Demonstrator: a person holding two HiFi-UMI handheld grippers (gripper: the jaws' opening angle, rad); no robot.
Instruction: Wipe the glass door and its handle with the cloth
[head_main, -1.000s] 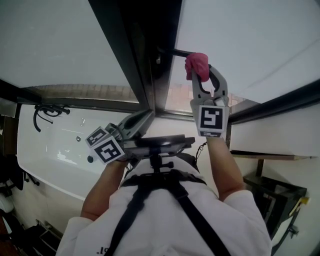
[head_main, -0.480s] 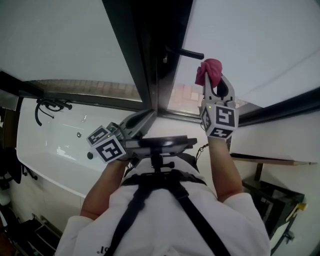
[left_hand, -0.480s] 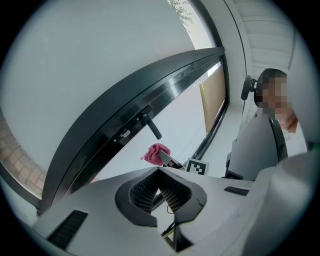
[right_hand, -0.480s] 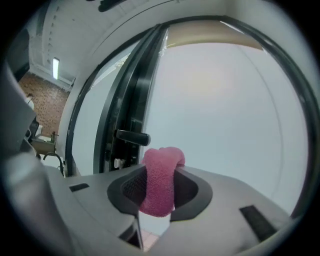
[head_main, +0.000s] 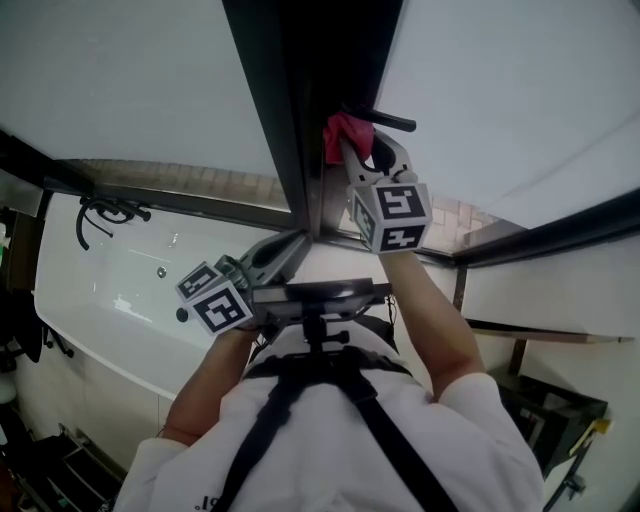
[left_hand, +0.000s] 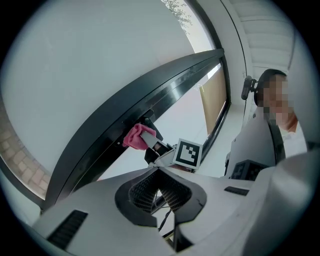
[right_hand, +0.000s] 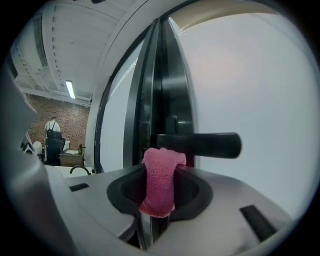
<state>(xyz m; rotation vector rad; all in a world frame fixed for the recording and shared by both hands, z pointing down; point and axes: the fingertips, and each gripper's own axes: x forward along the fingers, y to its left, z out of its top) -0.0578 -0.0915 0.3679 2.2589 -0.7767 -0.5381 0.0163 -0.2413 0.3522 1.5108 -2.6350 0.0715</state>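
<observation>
Cloth (right_hand: 159, 180), one, pinched by right gripper (head_main: 355, 148) at single handle (right_hand: 200, 144); left gripper (left_hand: 159, 172) clenched empty.

a white short-sleeved shirt (head_main: 320, 465) crossed by black harness straps (head_main: 262, 427) with a chest mount (head_main: 318, 293).

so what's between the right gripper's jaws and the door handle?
Only the pink cloth, clamped in the right gripper, its top at the black door handle; right gripper view shows it.
</observation>
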